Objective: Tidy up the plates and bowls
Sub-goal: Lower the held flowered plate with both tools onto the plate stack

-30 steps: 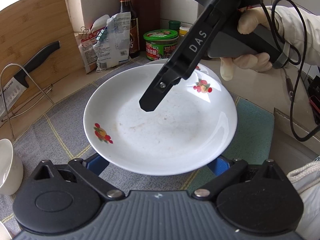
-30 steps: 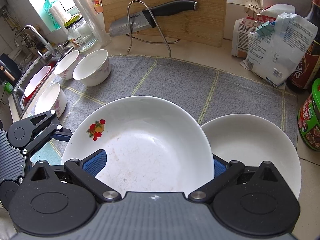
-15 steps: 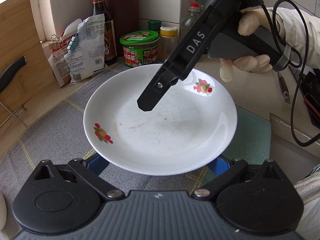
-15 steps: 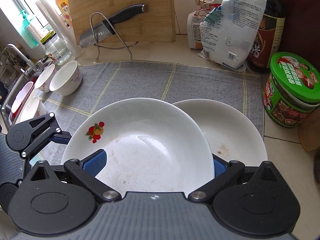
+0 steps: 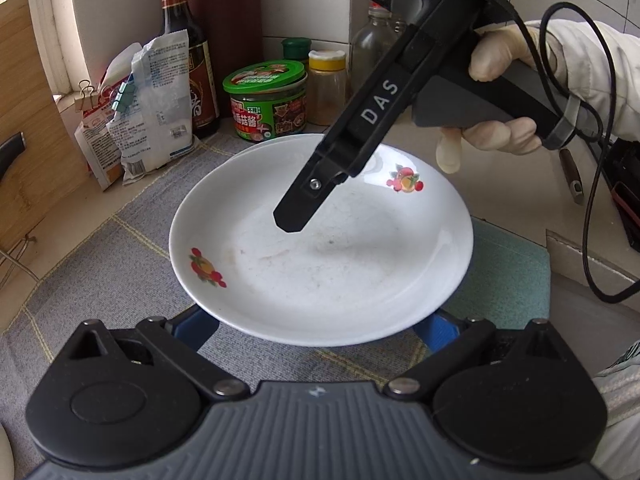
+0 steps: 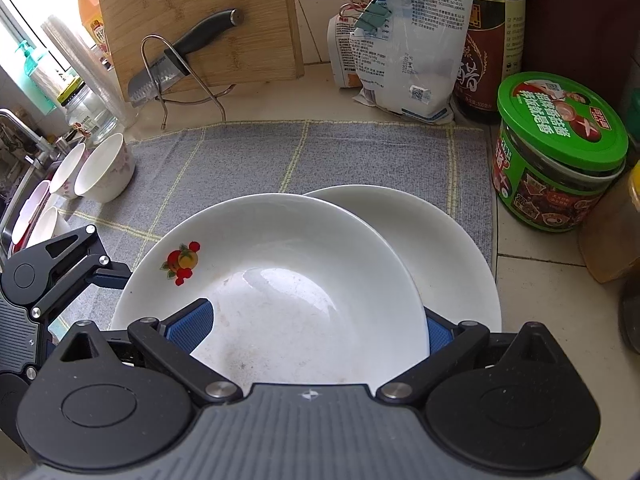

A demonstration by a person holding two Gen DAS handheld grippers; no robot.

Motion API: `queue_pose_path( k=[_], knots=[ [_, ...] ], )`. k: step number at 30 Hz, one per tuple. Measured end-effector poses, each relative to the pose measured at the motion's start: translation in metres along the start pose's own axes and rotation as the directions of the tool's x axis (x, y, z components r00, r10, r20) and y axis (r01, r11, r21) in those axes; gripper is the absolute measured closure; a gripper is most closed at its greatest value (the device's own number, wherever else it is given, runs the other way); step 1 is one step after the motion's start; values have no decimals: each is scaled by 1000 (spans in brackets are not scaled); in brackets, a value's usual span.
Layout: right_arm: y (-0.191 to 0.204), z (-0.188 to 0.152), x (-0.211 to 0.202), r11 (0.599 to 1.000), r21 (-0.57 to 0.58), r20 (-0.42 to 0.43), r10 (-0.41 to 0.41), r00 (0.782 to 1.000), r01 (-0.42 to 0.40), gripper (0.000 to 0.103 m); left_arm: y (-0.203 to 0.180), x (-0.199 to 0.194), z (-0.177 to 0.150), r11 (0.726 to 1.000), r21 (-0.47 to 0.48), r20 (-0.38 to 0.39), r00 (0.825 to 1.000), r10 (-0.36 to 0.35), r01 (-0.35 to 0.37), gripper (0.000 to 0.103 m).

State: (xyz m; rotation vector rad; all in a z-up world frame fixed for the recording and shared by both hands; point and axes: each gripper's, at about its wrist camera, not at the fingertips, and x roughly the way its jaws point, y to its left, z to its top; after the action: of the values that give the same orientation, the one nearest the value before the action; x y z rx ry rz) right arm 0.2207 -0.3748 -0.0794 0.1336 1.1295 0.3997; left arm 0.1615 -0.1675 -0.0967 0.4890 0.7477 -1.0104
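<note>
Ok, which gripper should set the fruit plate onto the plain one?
Right, probably. The right gripper straddles the rim of the fruit plate, one finger above, one below, and the plain plate lies just ahead of it. The left gripper only sits spread beneath the plate.

White plate point(image 5: 320, 264) with two fruit motifs at frame centre, over grey checked cloth point(image 5: 100, 264). Rim of a second plate point(image 5: 276, 141) just behind it. Right tool point(image 5: 290, 222) slanting down from upper right, tip over the plate, gripped by gloved hand point(image 5: 492, 96). Green-lidded jar point(image 5: 266, 100) behind, on the worktop point(image 5: 520, 200).
</note>
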Motion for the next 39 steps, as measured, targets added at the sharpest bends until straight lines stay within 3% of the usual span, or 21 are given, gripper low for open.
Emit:
queue_pose_path(
  k=[20, 39],
  knots=[
    [-20, -9, -2, 998, 53, 3, -28, 1000, 28, 0, 6, 17, 11, 1000, 15, -6, 1000, 8, -8, 2],
    [-14, -17, -21, 993, 84, 11, -79, 997, 78, 0, 8, 20, 12, 999, 28, 15, 1000, 16, -17, 2]
  ],
)
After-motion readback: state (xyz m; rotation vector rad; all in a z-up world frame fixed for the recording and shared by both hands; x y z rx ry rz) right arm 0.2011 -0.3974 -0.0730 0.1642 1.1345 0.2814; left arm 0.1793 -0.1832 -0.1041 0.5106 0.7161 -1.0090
